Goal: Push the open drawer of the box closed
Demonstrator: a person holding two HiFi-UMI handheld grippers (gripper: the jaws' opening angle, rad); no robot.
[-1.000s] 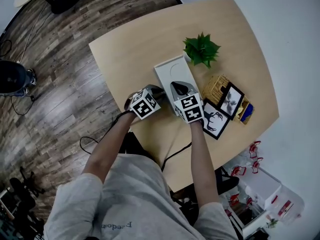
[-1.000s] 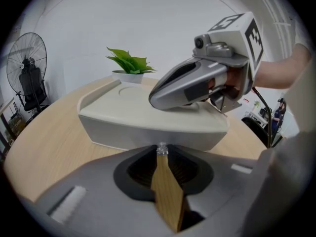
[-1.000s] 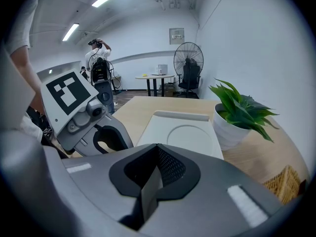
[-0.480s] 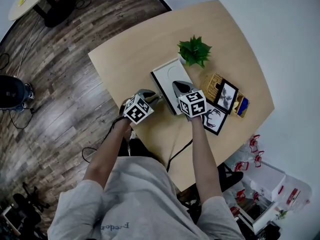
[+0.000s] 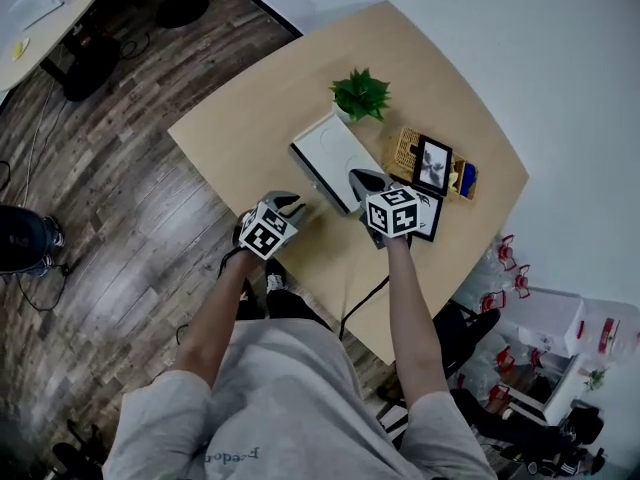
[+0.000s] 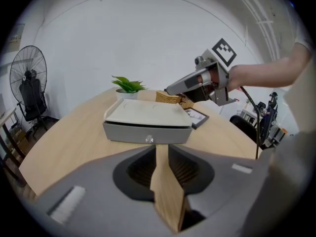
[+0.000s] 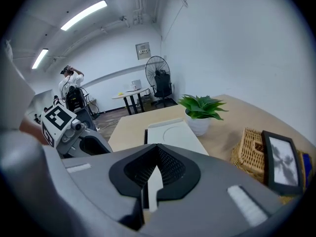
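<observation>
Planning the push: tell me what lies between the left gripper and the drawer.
Only bare table, as the left gripper view shows: nothing stands between the left gripper and the drawer.

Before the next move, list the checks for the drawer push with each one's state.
1. Left gripper empty, jaws slightly apart: ok.
2. Right gripper empty, jaws together: ok.
3. Left gripper faces the drawer front, knob straight ahead: ok.
4. Left gripper touching the drawer front: not ok, bare table lies between them.
5. Fully closed: cannot tell; the drawer front looks flush under the box top.
6. Plant and basket clear of the push path: ok, both beyond the box top.
</observation>
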